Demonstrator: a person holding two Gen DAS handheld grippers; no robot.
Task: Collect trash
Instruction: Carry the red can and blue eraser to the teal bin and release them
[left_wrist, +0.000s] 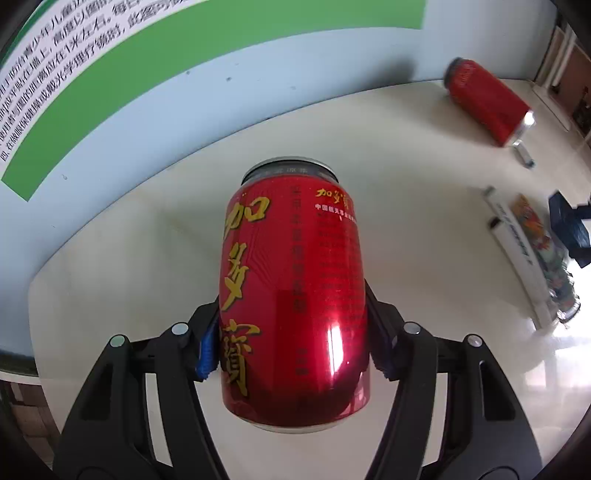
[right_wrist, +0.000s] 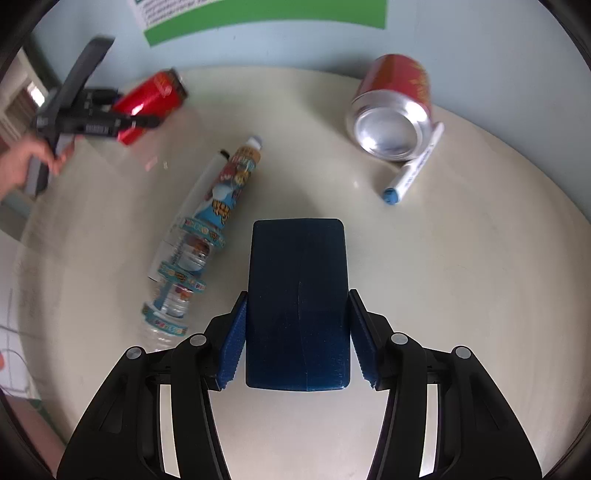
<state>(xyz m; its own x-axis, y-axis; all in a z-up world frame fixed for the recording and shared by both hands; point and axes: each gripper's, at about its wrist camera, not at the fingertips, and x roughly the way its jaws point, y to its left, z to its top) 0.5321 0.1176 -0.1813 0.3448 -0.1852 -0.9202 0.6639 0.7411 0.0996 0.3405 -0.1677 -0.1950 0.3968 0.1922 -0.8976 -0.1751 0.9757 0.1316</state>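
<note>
A red drink can (left_wrist: 295, 295) with gold characters stands between the blue pads of my left gripper (left_wrist: 293, 317), which is shut on its sides. In the right wrist view the same can (right_wrist: 151, 96) shows tilted in that gripper (right_wrist: 147, 120) at the far left, with a hand (right_wrist: 22, 162) on the handle. My right gripper (right_wrist: 297, 306) is shut on a dark blue box (right_wrist: 297, 302) over the cream round table (right_wrist: 461, 277). A second red can (right_wrist: 395, 107) lies on its side at the back right. A clear plastic bottle (right_wrist: 207, 229) with a colourful label lies left of the box.
A white marker with a blue cap (right_wrist: 413, 166) lies against the fallen can. A white tube (left_wrist: 513, 243) lies alongside the bottle (left_wrist: 539, 251). Behind the table a pale wall carries a poster with a green border (left_wrist: 184, 66). The table's edge curves round at left and right.
</note>
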